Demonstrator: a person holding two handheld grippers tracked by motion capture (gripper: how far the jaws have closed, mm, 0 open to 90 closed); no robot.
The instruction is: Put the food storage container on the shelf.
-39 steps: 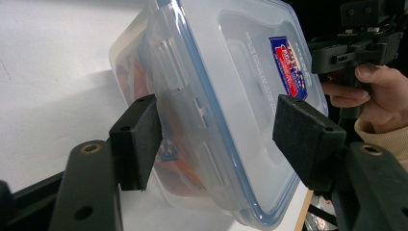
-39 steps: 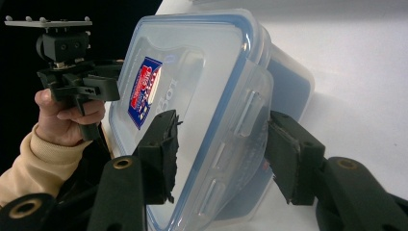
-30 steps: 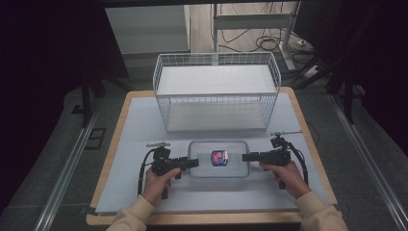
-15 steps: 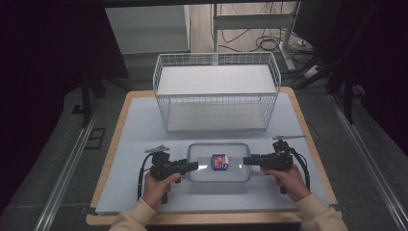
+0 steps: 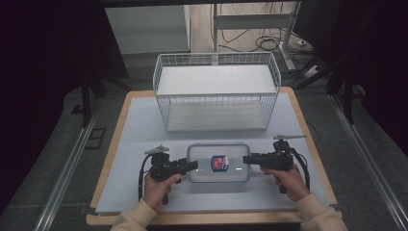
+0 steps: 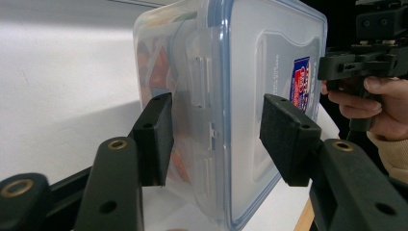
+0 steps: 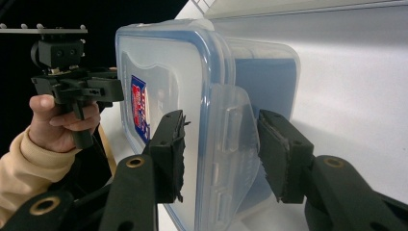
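Both hands come in from 6 o'clock, sleeves showing. L hand (image 5: 156,190) holds the left gripper (image 5: 192,166), which points to 3 o'clock. Its jaws have just been closing and now squeeze tight on what's between them. R hand (image 5: 288,183) holds the right gripper (image 5: 246,160), pointing to 9 o'clock, jaws about half shut, pads close on both sides.
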